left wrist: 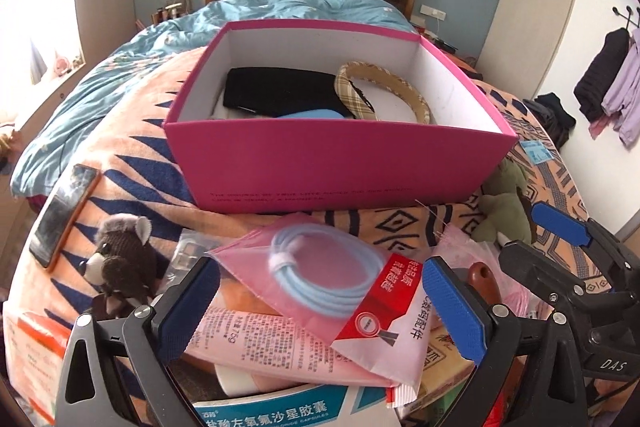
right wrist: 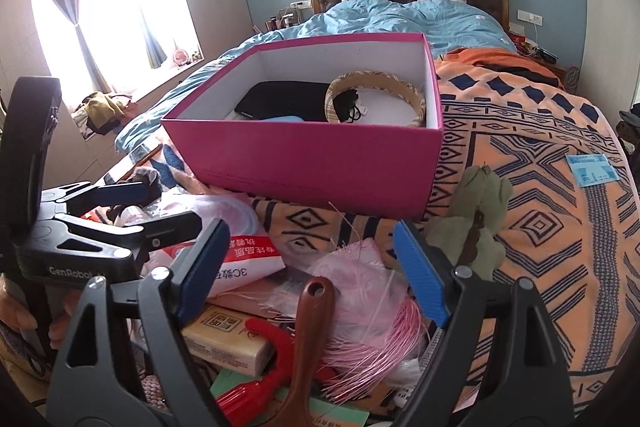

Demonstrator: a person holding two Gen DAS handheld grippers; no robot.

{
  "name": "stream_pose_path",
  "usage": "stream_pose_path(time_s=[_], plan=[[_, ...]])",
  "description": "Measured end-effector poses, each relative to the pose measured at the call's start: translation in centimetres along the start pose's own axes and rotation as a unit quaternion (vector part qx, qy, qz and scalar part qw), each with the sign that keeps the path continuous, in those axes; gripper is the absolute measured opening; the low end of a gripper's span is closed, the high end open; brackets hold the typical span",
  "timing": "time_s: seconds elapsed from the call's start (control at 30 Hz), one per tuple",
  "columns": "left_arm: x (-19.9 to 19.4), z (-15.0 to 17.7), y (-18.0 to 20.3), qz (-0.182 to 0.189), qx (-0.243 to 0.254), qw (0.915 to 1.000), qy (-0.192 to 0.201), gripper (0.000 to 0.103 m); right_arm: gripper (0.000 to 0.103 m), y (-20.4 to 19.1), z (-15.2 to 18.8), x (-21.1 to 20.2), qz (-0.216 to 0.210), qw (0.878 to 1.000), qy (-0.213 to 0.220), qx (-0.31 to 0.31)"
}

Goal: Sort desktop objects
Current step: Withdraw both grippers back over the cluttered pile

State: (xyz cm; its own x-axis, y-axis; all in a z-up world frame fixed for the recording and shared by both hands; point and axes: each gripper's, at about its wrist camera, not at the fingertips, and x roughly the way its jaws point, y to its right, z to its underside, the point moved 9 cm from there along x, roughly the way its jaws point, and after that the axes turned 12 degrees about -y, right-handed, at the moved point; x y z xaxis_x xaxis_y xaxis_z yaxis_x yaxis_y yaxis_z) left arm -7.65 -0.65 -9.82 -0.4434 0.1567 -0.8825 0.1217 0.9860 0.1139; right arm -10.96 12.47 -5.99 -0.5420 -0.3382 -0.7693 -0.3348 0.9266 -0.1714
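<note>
The pink box (left wrist: 340,163) stands on the patterned blanket (right wrist: 540,187), in the middle of the bed. Its inside is white and it holds a black pouch (left wrist: 280,91) and a plaid headband (left wrist: 384,91). The left gripper (left wrist: 320,311) is spread wide above a pink bag with a blue cable (left wrist: 320,275). The right gripper (right wrist: 312,271) is also spread, holding nothing, above a brown wooden handle (right wrist: 312,331).

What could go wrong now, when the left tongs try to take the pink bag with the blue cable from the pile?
1. The left tongs are open around the pink cable bag, which lies on a pink tube; closing may pinch both.
2. The bag looks slippery and could slide out on the way to the pink box.
3. The right tongs hover open close by, so the two could bump.
</note>
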Motion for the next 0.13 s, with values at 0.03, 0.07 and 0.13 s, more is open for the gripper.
stream_pose_path(time_s=[0.03,0.07,0.13], plan=[[-0.07,0.03,0.01,-0.004,0.003,1.0,0.003,0.103,0.085,-0.03,0.08,-0.05,-0.002,1.0,0.001,0.001],[-0.13,0.07,0.02,-0.009,0.005,0.9999,0.005,0.103,0.085,-0.08,0.12,-0.05,-0.004,1.0,0.001,0.002],[-0.17,0.2,0.15,-0.013,0.01,0.9998,0.007,0.103,0.085,-0.21,0.22,-0.03,-0.003,1.0,0.001,0.0]])
